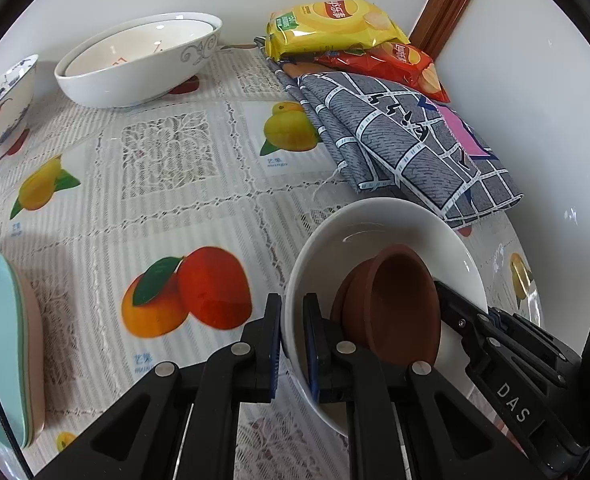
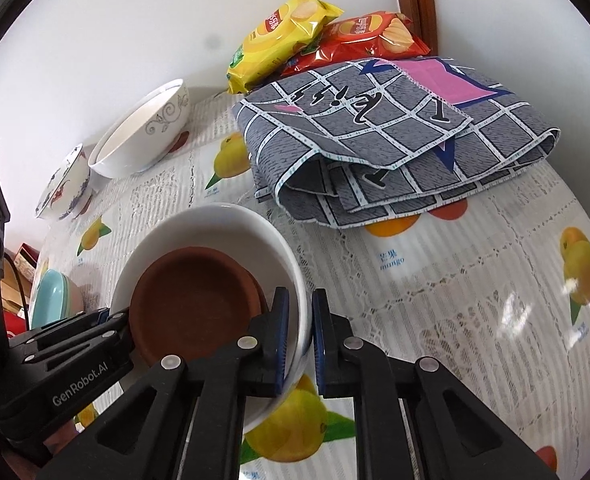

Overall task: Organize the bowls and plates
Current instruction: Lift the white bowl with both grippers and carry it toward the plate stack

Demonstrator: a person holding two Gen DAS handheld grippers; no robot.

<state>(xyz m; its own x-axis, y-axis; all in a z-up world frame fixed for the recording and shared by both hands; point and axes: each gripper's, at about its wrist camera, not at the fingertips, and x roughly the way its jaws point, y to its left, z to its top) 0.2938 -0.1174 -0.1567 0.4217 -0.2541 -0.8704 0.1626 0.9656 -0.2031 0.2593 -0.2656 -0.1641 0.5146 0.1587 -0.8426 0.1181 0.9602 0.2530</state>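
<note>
A white bowl holds two nested brown clay saucers tilted inside it. My left gripper is shut on the bowl's left rim. My right gripper is shut on the opposite rim of the same white bowl, with the brown saucers beside its inner finger. Each gripper shows in the other's view. A large white patterned bowl with a smaller bowl nested in it stands at the back. A blue-and-red painted bowl stands at the far left. Stacked pastel plates lie at the left edge.
A folded grey checked cloth lies close behind the white bowl. Yellow and red chip bags lie behind it against the white wall. The table carries a fruit-print lace cloth. A wooden door frame stands at the back right.
</note>
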